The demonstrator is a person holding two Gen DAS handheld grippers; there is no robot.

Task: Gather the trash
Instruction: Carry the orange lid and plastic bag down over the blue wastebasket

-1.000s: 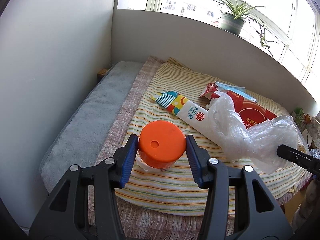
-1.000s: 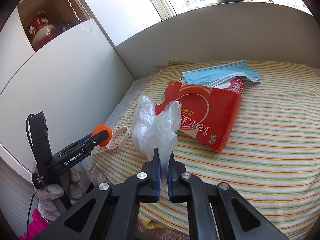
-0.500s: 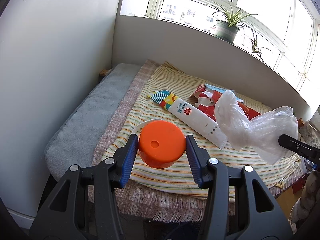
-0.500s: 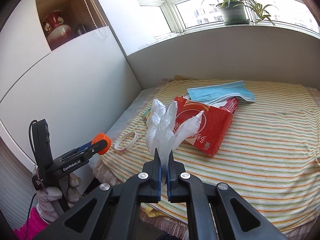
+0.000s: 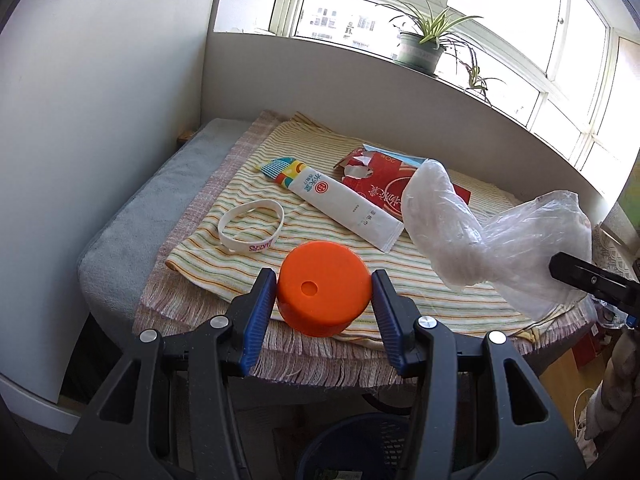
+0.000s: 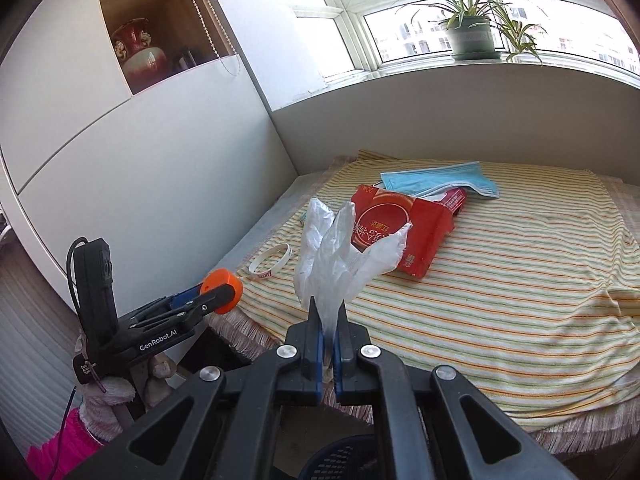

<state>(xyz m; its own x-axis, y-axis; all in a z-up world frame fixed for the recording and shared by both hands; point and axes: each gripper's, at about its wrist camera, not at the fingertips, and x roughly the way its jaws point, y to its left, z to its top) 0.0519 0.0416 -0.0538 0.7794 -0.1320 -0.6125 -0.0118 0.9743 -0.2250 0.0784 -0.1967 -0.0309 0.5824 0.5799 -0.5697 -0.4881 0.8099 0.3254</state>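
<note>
While the orange cap (image 5: 323, 288) is pinched between the blue pads of the left gripper (image 5: 324, 300), the thin clear plastic bag (image 6: 340, 248) is clamped by the tightly pressed fingers of the right gripper (image 6: 327, 344). Both pieces are held out past the near edge of the striped cloth (image 6: 520, 280), above a dark blue basket (image 5: 360, 448) glimpsed at 6 o'clock, so two items are judged collected but not yet dropped. Left on the cloth are a white sachet (image 5: 340, 200) at 12 o'clock from the cap, a torn red box (image 6: 404, 232), a blue face mask (image 6: 440, 180) behind it, and a white wristband (image 5: 252, 226) at 10 o'clock. Whether the wristband counts as trash cannot be told. The basket is mostly cut off by the gripper bodies, and its contents cannot be made out.
</note>
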